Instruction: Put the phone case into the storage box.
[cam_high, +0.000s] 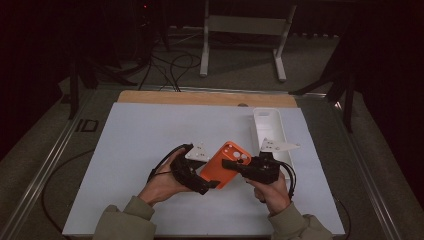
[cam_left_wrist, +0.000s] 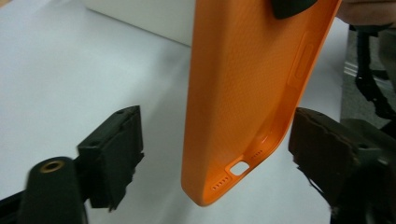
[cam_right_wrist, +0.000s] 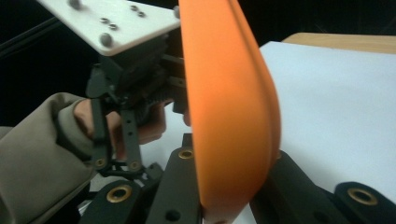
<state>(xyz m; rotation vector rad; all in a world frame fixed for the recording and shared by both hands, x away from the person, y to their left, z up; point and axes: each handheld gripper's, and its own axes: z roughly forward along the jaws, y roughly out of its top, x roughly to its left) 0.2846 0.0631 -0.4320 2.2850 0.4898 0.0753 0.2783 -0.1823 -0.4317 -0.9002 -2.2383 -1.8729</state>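
Right claw (cam_high: 239, 165) is clamped on the camera end of an orange phone case (cam_high: 226, 164), holding it above the tabletop's near-centre. Left claw (cam_left_wrist: 215, 144) is spread, one jaw on each side of the case's port end, not gripping. A white tray (cam_high: 267, 127) lies by the right edge, contents indiscernible. The white tabletop (cam_high: 140, 145) has a wooden far edge; cables (cam_high: 170, 65) cross the dark floor beyond.

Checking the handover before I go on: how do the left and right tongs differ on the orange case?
The right tongs are shut on the orange case; the left tongs stand open, its end between them, ungripped. The right grips the camera-hole end; the left straddles the port end. Both are hand-held over the white table.
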